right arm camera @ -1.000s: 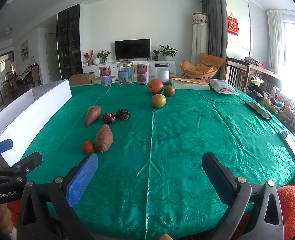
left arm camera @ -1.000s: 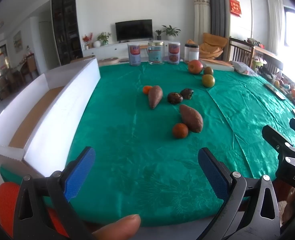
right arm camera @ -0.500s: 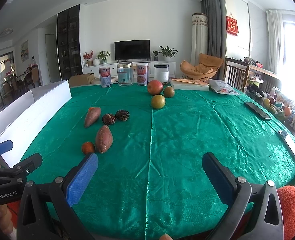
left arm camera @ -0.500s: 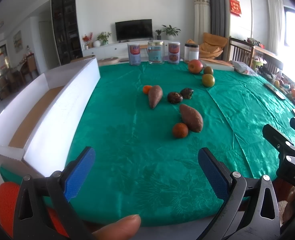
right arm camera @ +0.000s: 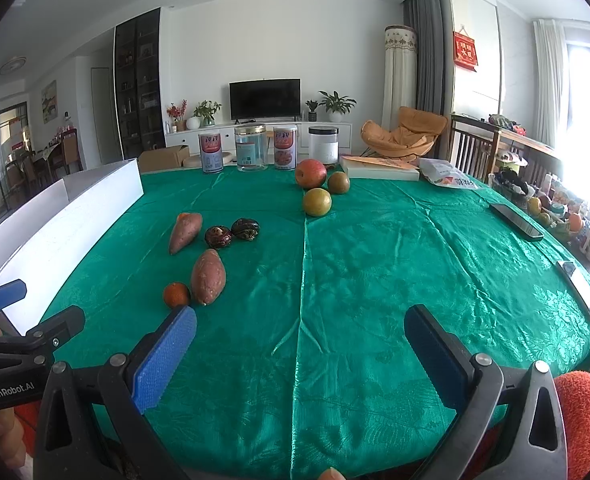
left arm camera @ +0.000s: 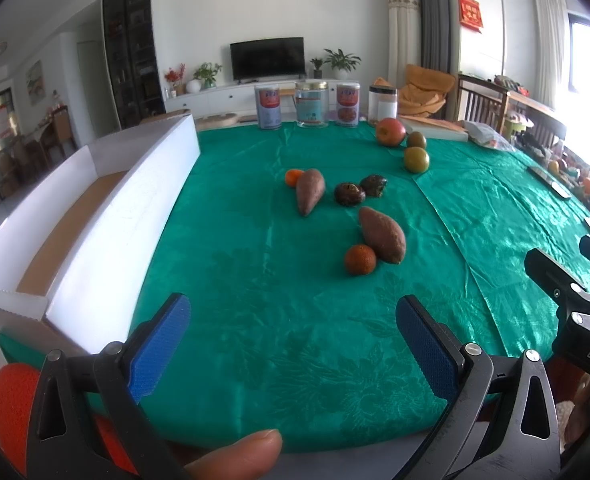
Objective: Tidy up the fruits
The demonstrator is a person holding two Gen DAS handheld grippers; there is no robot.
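Left gripper: fingers spread wide, nothing between the blue pads, held low over the near edge of the green tablecloth. Right gripper: fingers likewise spread, nothing held, positioned at the same near edge, to the right of the left unit.

Positions relative to the left gripper:
- Near orange fruit: ahead and slightly right, touching the near sweet potato.
- Far sweet potato: farther ahead, with a second orange fruit just behind its left end.
- Two dark brown fruits: side by side, to the right of the far sweet potato.
- White cardboard box: ahead on the left, long, open-topped, brown floor visible.

Positions relative to the right gripper:
- Red apple: far ahead, near centre line.
- Two green-brown round fruits: just beside the apple, one in front, one to its right.
- Four canisters: in a row at the far table edge, behind the apple
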